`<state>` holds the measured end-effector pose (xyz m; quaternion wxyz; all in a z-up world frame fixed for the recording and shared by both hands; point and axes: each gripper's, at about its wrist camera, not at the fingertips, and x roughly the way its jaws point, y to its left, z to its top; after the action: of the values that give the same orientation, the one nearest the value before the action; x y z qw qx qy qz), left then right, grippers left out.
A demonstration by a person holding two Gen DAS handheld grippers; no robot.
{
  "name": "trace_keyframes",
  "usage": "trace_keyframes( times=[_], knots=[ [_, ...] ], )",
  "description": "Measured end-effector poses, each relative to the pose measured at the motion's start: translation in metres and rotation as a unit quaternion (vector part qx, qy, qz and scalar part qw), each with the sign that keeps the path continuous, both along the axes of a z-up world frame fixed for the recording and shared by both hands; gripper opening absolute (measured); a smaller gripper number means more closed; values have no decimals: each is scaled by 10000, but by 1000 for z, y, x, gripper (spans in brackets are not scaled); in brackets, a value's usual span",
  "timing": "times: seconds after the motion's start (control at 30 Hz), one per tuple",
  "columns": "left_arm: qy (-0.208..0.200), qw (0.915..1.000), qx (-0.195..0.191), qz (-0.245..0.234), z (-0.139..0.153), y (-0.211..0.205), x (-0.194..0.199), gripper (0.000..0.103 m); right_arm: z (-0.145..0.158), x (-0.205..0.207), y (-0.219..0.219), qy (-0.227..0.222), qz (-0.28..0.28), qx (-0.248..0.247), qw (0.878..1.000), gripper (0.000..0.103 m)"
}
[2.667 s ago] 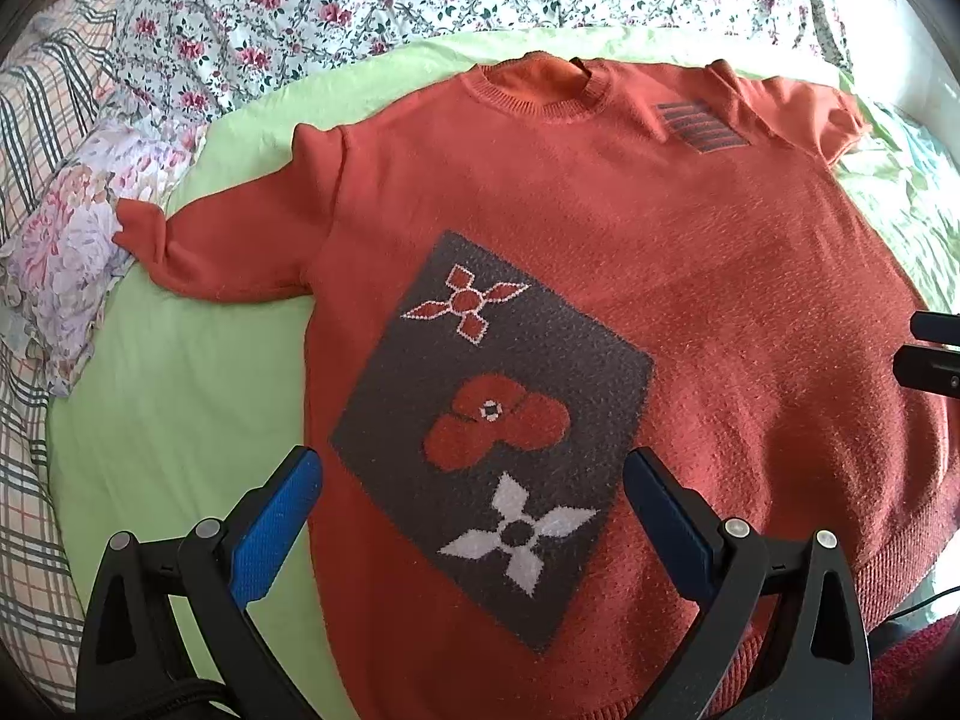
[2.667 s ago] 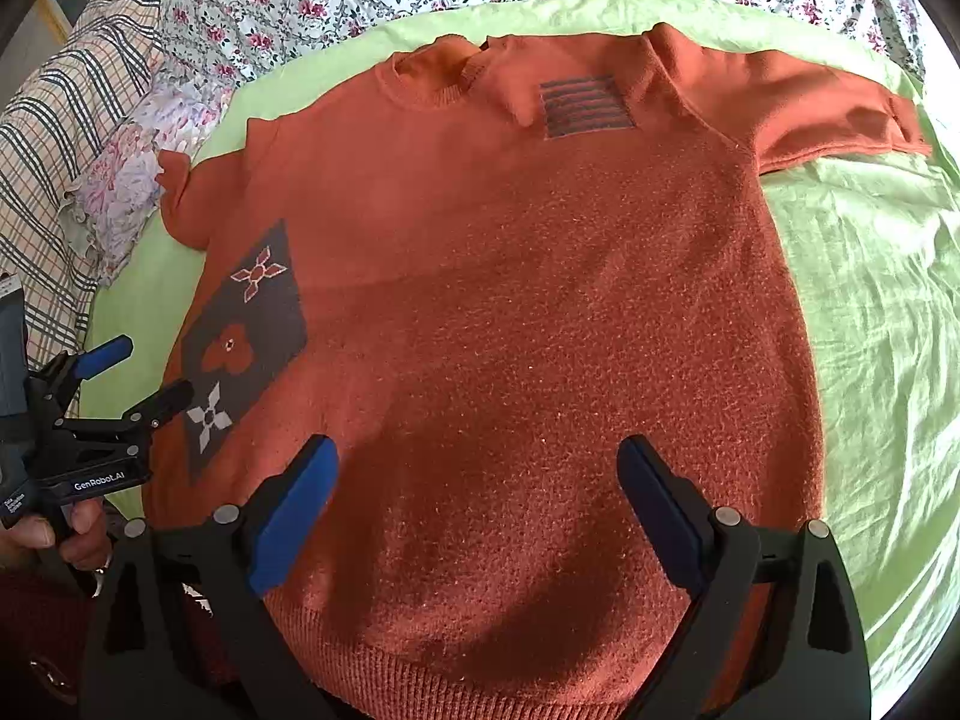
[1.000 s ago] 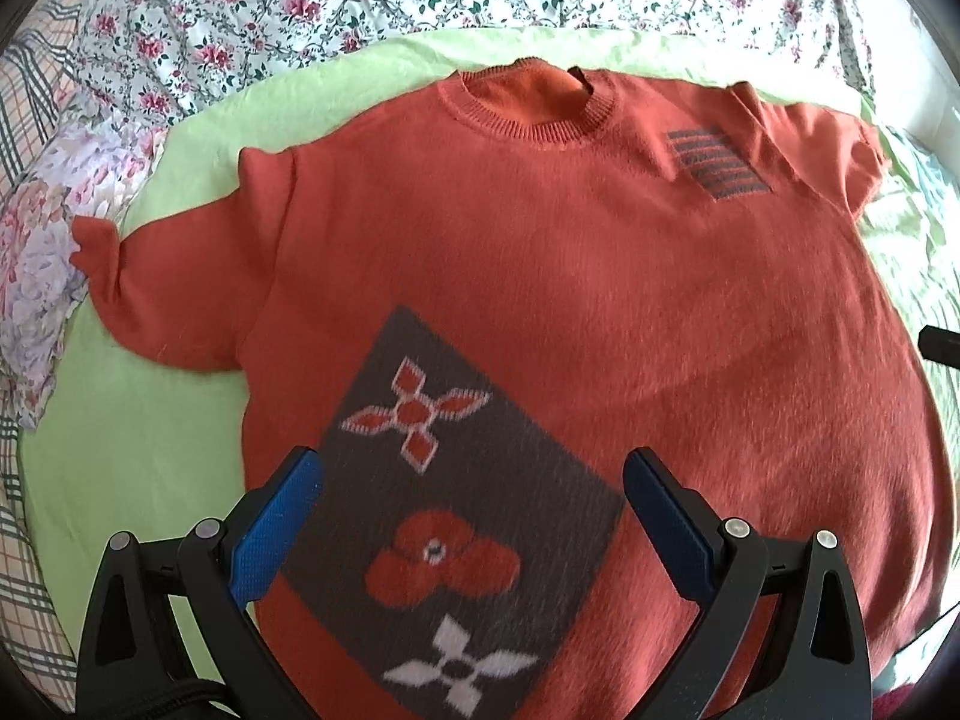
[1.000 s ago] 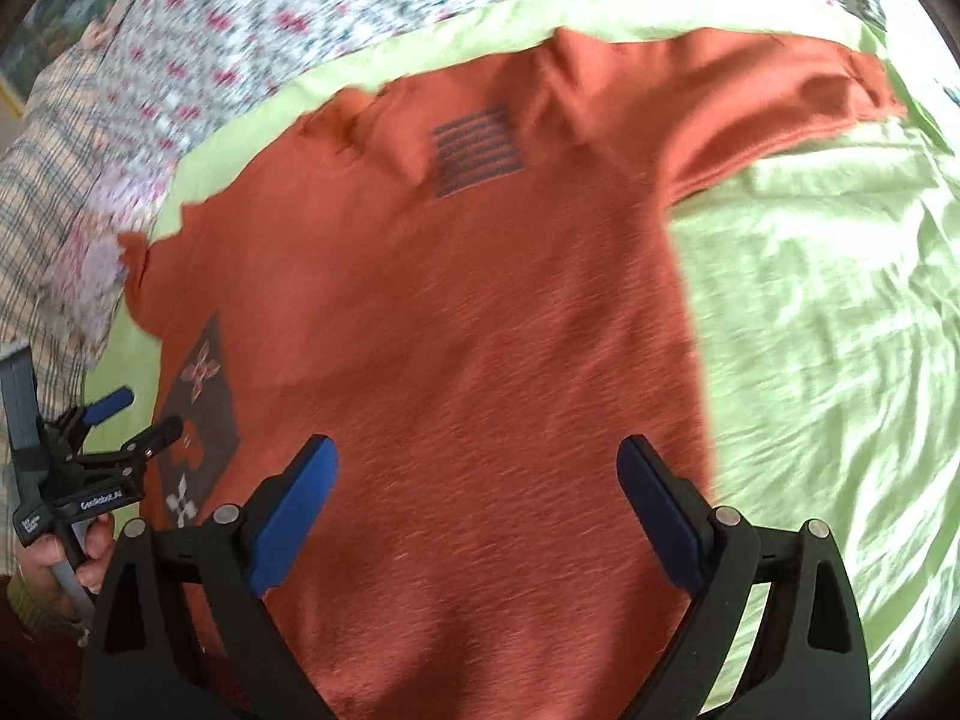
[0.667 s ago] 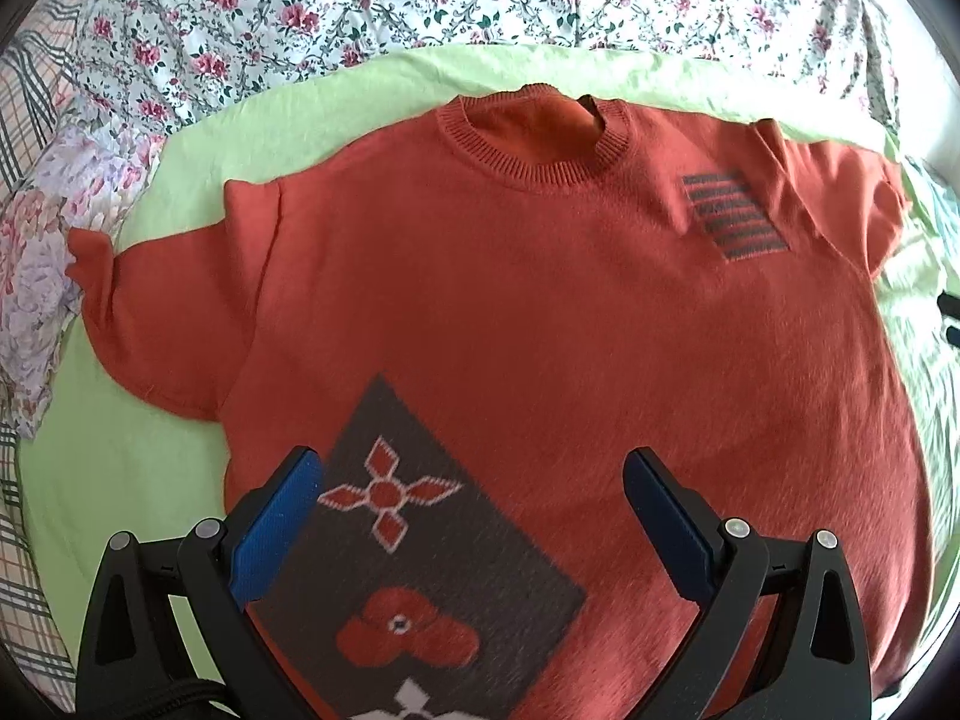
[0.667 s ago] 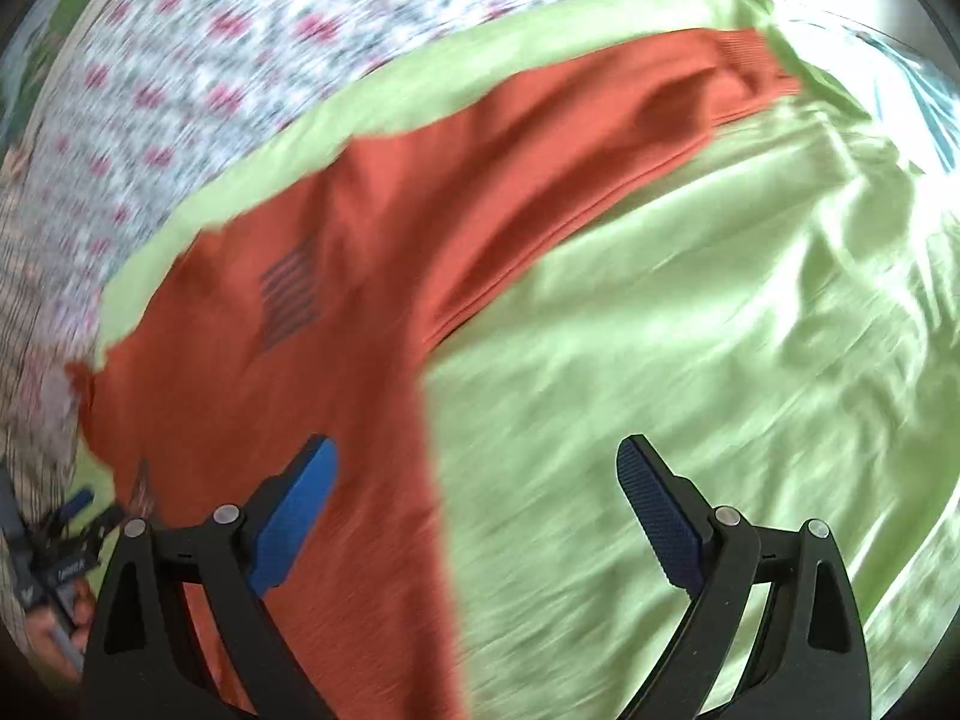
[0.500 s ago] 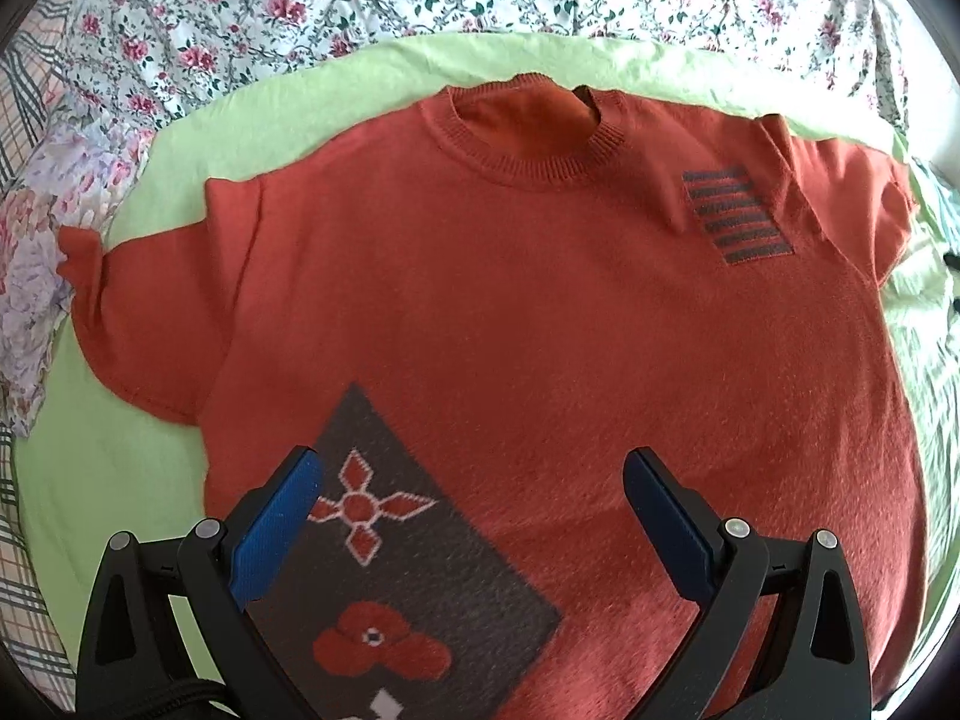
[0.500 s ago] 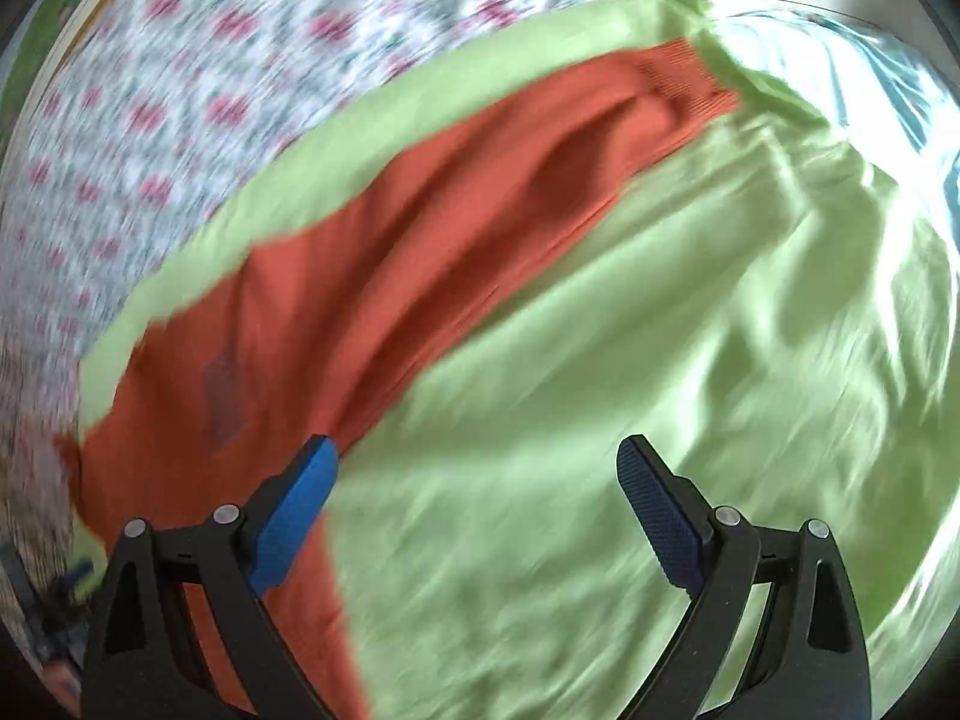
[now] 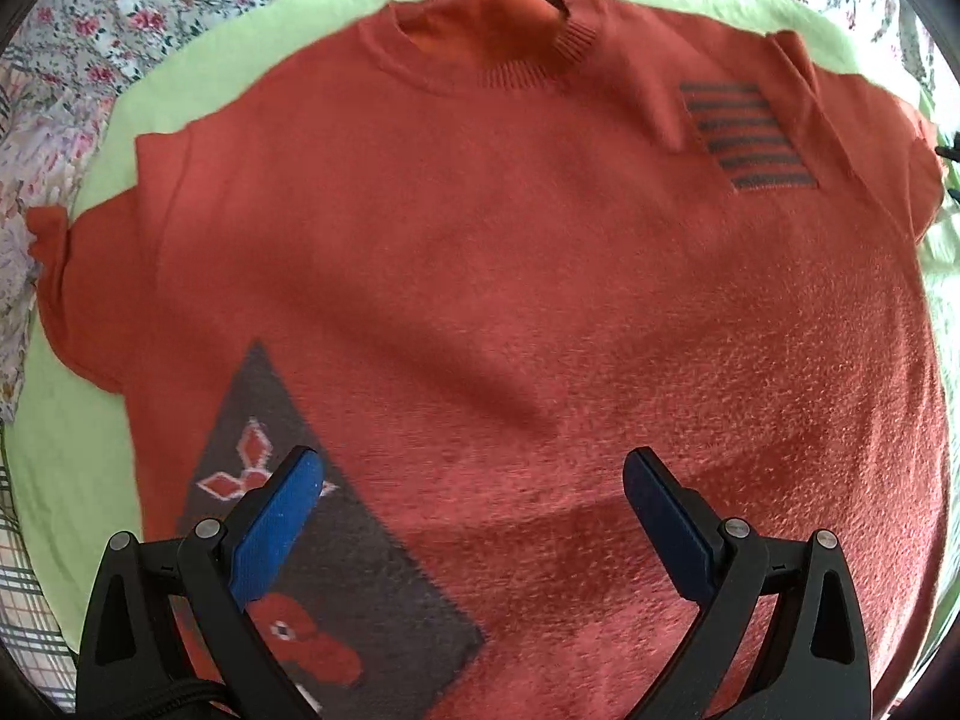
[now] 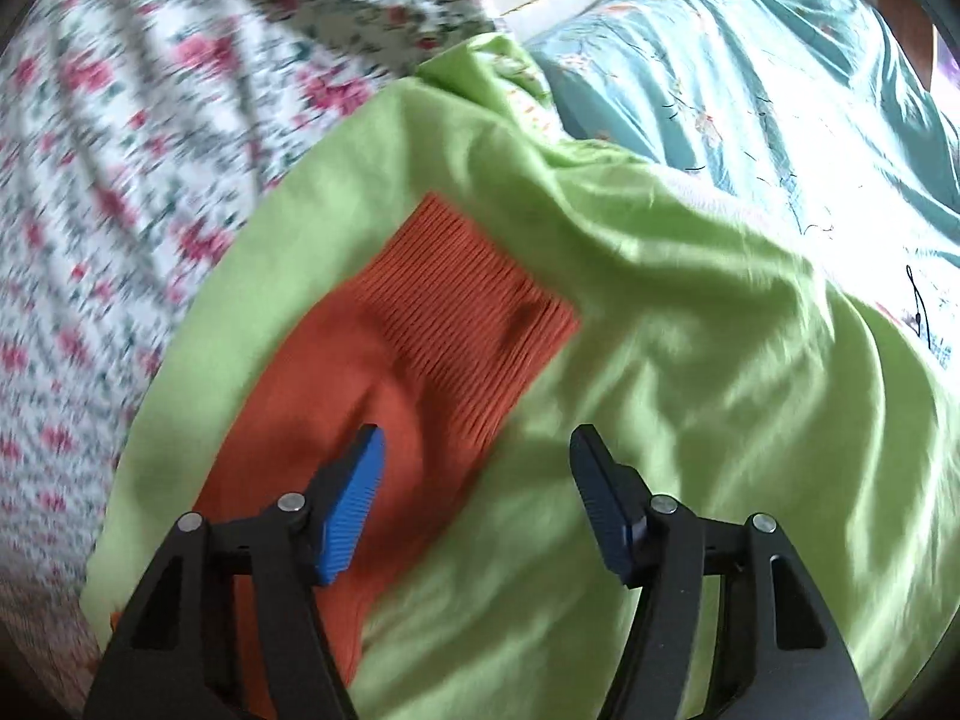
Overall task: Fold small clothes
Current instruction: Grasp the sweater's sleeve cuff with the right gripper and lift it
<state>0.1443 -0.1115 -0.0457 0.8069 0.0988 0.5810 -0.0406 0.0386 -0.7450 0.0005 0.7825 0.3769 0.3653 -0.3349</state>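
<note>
- Orange sweater (image 9: 510,276) lies flat on the green sheet (image 10: 690,396) on the bed
- Left gripper (image 9: 471,480) spread above its front
- Right gripper (image 10: 474,462) has just been narrowing, nothing pinched, over the sleeve cuff (image 10: 474,306)

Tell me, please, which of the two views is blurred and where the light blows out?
Right wrist view: motion-smeared, most on the floral sheet; glare washes the teal bedding. Left wrist view: sharper, evenly lit; the sweater blurs slightly toward the collar.

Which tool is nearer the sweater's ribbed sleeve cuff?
Right. The right tool hovers open just short of the ribbed sleeve cuff; the left tool hangs over the sweater's body.
</note>
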Motion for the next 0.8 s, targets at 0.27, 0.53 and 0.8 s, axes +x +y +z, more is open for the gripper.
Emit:
trace_keyframes(
  times=[0.27,0.53,0.8],
  knots=[
    [66,9999,-32,-137,-1,-16,2,101,-2,18,-22,-251,117,-24,9996,10],
    [-77,9992,-364,-158,11,-6,10,101,55,39,92,-667,1388,-183,9879,10],
    [-298,9976,-618,71,32,42,-5,101,46,82,251,-1128,2642,830,9542,10]
  ],
)
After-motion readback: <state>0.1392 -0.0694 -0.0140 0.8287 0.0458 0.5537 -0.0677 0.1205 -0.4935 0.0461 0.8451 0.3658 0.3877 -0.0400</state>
